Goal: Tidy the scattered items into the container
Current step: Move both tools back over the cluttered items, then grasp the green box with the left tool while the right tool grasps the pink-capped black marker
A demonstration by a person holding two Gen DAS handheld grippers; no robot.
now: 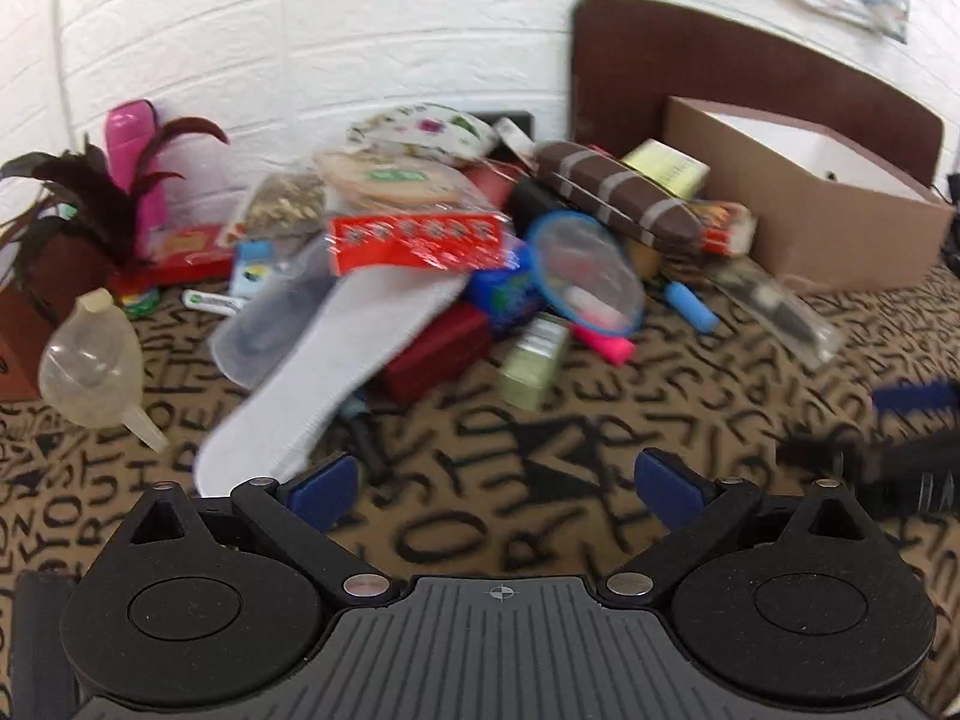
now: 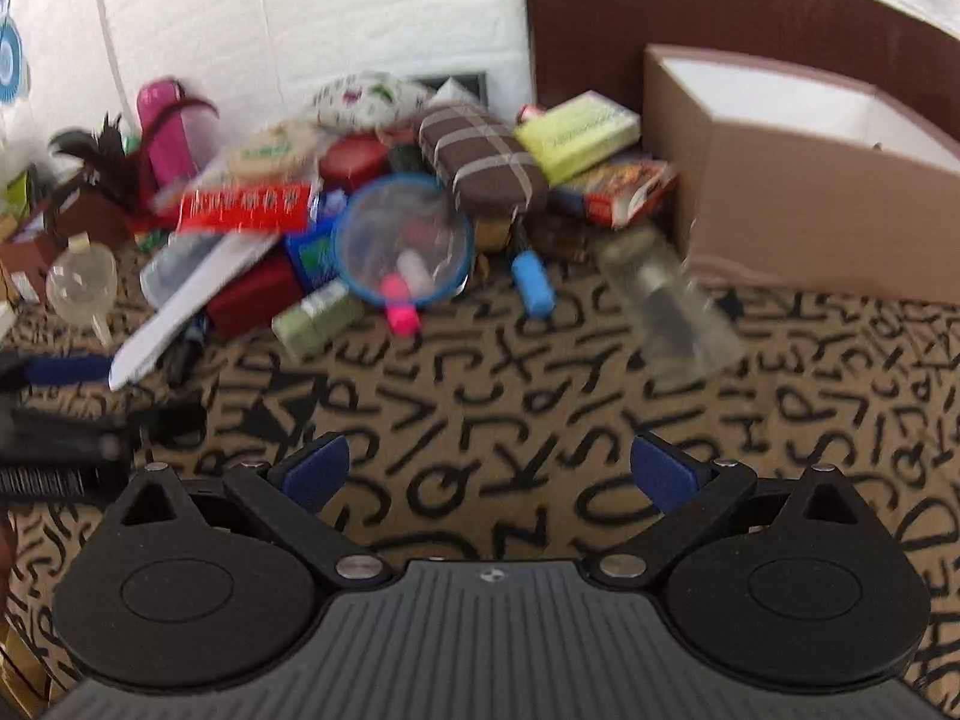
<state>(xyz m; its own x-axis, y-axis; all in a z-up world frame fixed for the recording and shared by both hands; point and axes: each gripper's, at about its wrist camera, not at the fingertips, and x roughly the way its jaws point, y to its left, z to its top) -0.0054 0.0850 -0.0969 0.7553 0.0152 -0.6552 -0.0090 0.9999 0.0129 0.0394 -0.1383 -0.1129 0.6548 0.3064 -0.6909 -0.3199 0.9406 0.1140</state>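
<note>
A heap of scattered items lies on the letter-patterned cloth: a white insole (image 1: 312, 360) (image 2: 180, 306), a brown striped case (image 1: 618, 195) (image 2: 480, 159), a blue-rimmed clear lid (image 1: 588, 270) (image 2: 405, 237), a pink marker (image 2: 401, 306), a blue tube (image 2: 533, 285) and a green box (image 1: 534, 363) (image 2: 315, 321). The brown cardboard box (image 1: 840, 210) (image 2: 810, 210) stands open at the right. My left gripper (image 1: 501, 489) is open and empty, short of the heap. My right gripper (image 2: 489, 471) is open and empty over bare cloth.
A clear funnel (image 1: 90, 360) (image 2: 81, 282), a pink bottle (image 1: 135, 144) and a dark potted plant (image 1: 72, 204) stand at the left. A clear packet (image 2: 672, 306) lies near the box. A brown headboard (image 1: 720, 72) and white brick wall are behind.
</note>
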